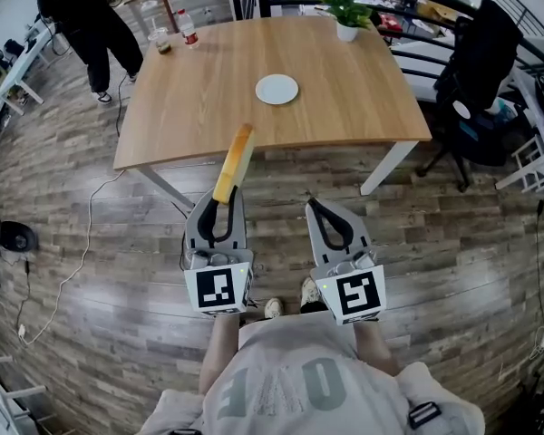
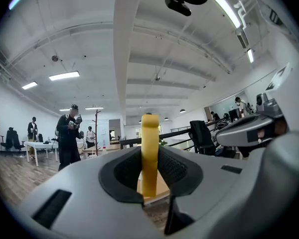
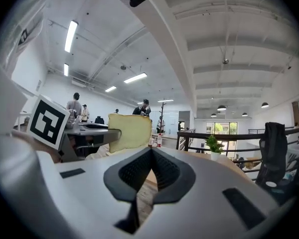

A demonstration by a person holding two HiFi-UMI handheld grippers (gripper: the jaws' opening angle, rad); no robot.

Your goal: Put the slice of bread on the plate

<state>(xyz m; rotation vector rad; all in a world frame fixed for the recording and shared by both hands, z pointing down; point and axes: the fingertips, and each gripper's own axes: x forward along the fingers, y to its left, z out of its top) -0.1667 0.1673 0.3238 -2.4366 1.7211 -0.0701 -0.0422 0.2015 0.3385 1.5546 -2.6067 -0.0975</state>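
Left gripper (image 1: 221, 208), lower centre of head view, clamps the slice of bread (image 1: 234, 163) on edge, its far end overlapping the wooden table's (image 1: 190, 107) near rim in frame. Right gripper (image 1: 324, 211), just right of it, has jaws pressed together w/ nothing btwn them. White plate (image 1: 277, 89) sits upper centre on the tabletop, well apart from the bread.

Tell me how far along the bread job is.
Done: the left tool is clamped on the bread slice, held on edge. In hand: the carry; that tool is over the floor, short of the table. Left: reach the plate, which is bare, and let go. The right tool is shut and empty.
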